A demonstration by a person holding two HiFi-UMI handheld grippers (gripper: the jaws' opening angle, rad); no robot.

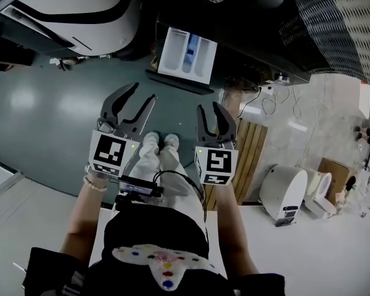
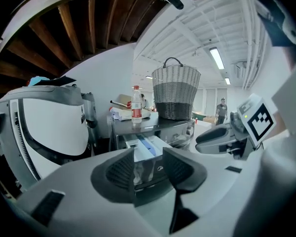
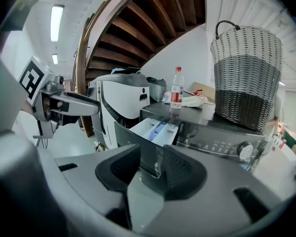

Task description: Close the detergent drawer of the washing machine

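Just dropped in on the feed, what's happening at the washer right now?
A person stands facing the washing machine with a gripper in each hand. The detergent drawer is pulled out, its white and blue compartments showing. The left gripper and the right gripper are both open and empty, held short of the drawer and touching nothing. The push to close it has not begun.

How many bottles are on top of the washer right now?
1. A red-labelled bottle stands on the washing machine top, left of the wicker basket, behind the open detergent drawer. The basket may hide more.
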